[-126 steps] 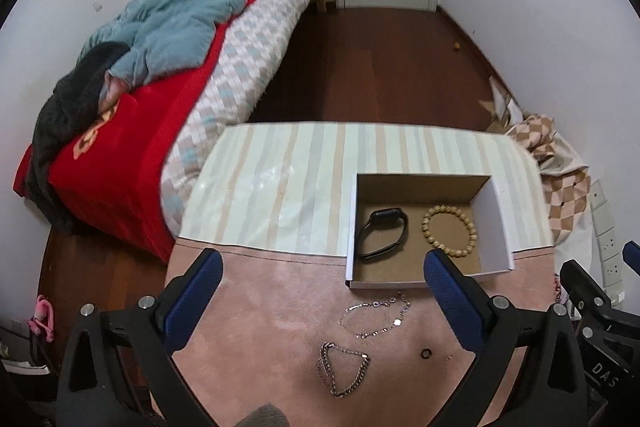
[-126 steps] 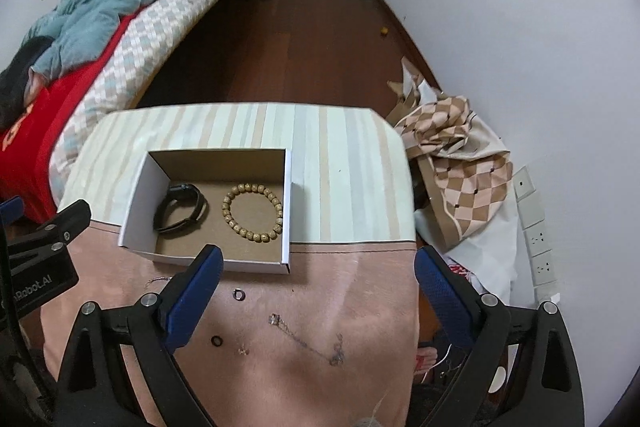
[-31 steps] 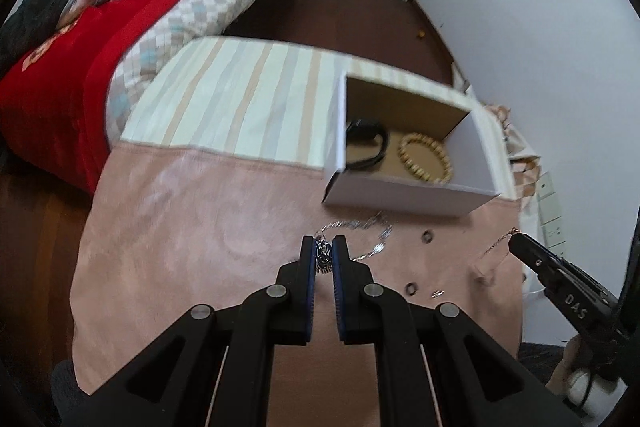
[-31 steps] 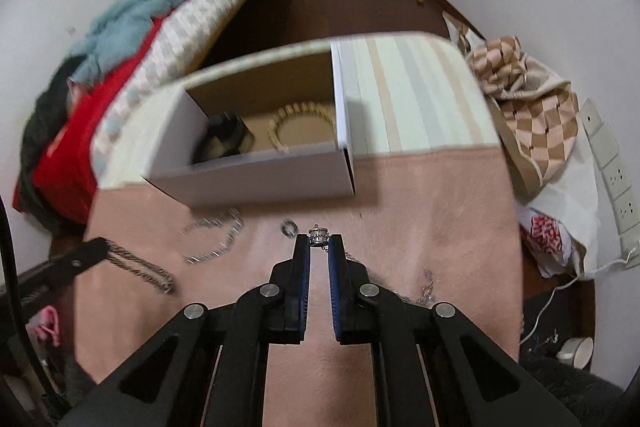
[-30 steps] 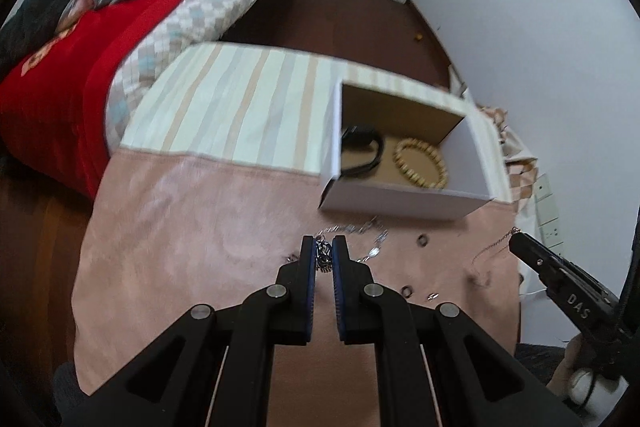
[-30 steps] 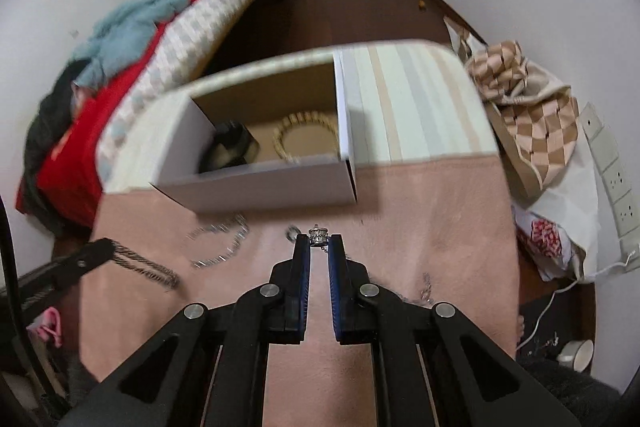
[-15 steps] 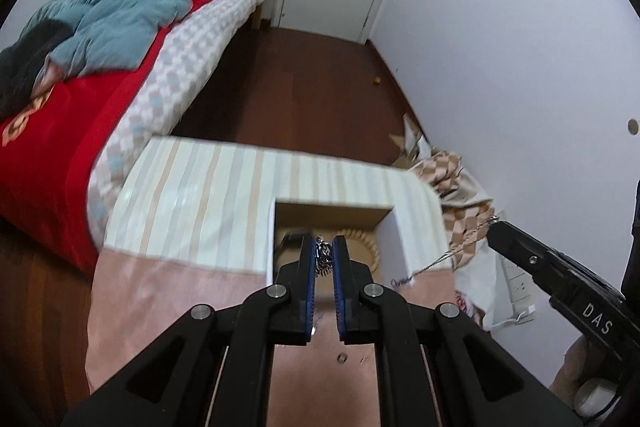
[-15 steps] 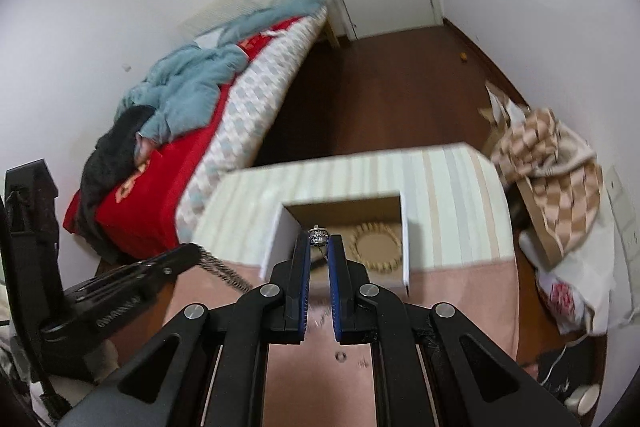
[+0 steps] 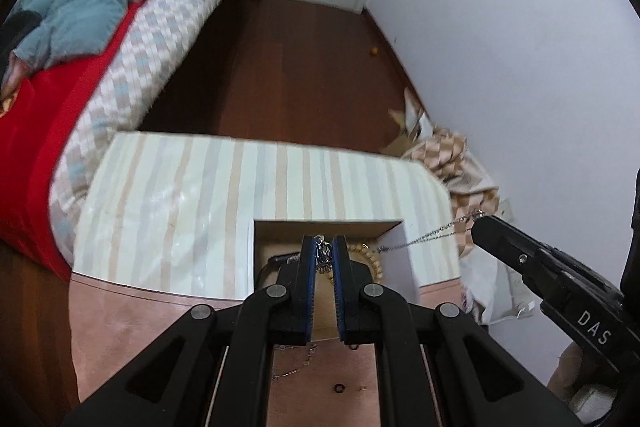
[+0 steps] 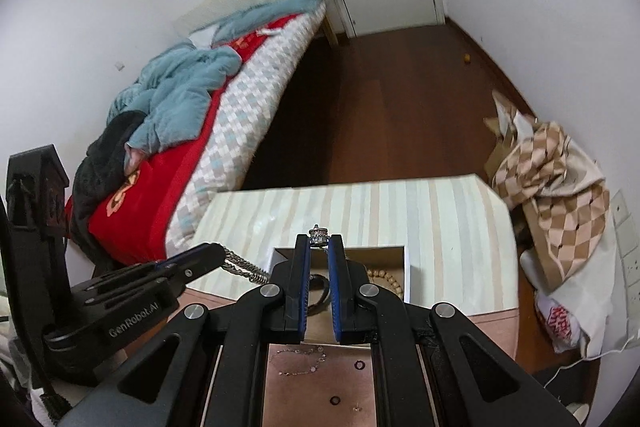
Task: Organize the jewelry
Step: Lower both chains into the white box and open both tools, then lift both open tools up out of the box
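Note:
My left gripper (image 9: 323, 246) is shut on a thick silver chain bracelet (image 9: 322, 254), held above the open cardboard box (image 9: 394, 239); the bracelet also shows hanging from that gripper in the right wrist view (image 10: 244, 269). My right gripper (image 10: 319, 242) is shut on a thin silver necklace (image 10: 319, 233), whose chain trails from its tip in the left wrist view (image 9: 432, 233). In the box lie a wooden bead bracelet (image 10: 386, 281) and a black band (image 10: 318, 291). On the pink mat lie another thin chain (image 10: 298, 361) and small dark rings (image 10: 360, 364).
The box stands on a low table with a striped cloth (image 9: 200, 187) and a pink mat (image 9: 132, 331). A bed with a red cover (image 10: 160, 163) is to the left. A checked cloth pile (image 10: 560, 195) lies on the floor at the right.
Both grippers closed on jewelry and lifted it off the mat. They have risen and now hang over the box, each still holding its chain.

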`<control>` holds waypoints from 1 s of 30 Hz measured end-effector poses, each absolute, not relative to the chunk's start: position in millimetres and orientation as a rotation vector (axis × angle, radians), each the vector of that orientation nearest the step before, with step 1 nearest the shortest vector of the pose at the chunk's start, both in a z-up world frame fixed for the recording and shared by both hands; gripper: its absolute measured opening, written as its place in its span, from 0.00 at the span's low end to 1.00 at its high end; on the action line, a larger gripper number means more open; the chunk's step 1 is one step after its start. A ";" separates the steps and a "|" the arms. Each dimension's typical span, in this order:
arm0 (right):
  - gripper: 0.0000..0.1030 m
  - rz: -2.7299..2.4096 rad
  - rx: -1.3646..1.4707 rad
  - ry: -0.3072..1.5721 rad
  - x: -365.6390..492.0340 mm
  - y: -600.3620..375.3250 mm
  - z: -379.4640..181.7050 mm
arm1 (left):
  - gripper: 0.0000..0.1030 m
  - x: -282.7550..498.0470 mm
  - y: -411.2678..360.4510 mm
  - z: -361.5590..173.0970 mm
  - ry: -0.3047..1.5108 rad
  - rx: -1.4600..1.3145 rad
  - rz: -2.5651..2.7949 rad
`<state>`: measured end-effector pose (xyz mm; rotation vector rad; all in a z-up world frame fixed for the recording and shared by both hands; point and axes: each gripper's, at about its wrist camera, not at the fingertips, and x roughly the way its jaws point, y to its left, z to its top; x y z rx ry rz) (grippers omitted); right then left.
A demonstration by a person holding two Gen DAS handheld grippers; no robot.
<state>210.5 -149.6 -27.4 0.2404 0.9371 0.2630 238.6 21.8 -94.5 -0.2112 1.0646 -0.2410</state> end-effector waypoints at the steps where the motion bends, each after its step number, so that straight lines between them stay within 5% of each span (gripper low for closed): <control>1: 0.09 0.261 0.244 0.958 215.8 -149.6 -36.7 | 0.05 243.4 20.4 -104.4 1.086 -0.205 -0.235; 10: 0.09 0.228 0.214 1.082 244.1 -155.4 -100.0 | 0.12 267.8 20.3 -151.3 1.233 -0.163 -0.137; 13: 0.09 0.234 0.204 1.093 247.7 -155.4 -103.8 | 0.42 266.2 23.3 -151.2 1.213 -0.153 -0.121; 14: 0.09 0.238 0.202 1.098 248.8 -154.3 -104.3 | 0.64 266.3 24.1 -150.6 1.207 -0.147 -0.111; 15: 0.09 0.246 0.199 1.109 249.4 -152.5 -106.6 | 0.73 265.4 25.6 -149.4 1.196 -0.146 -0.109; 17: 0.09 0.265 0.199 1.138 250.1 -148.4 -110.7 | 0.75 266.2 29.4 -148.3 1.186 -0.144 -0.096; 20: 0.10 0.305 0.226 1.212 251.2 -142.2 -121.7 | 0.94 265.8 36.6 -149.6 1.193 -0.151 -0.075; 22: 0.11 0.323 0.268 1.251 250.8 -141.8 -128.1 | 0.95 263.8 41.9 -148.8 1.184 -0.146 -0.055; 24: 0.26 0.319 0.299 1.270 250.3 -146.1 -132.4 | 0.95 261.9 46.0 -147.4 1.176 -0.145 -0.044; 30: 0.46 0.258 0.301 1.253 242.6 -161.2 -132.0 | 0.99 249.8 56.6 -139.4 1.110 -0.120 0.007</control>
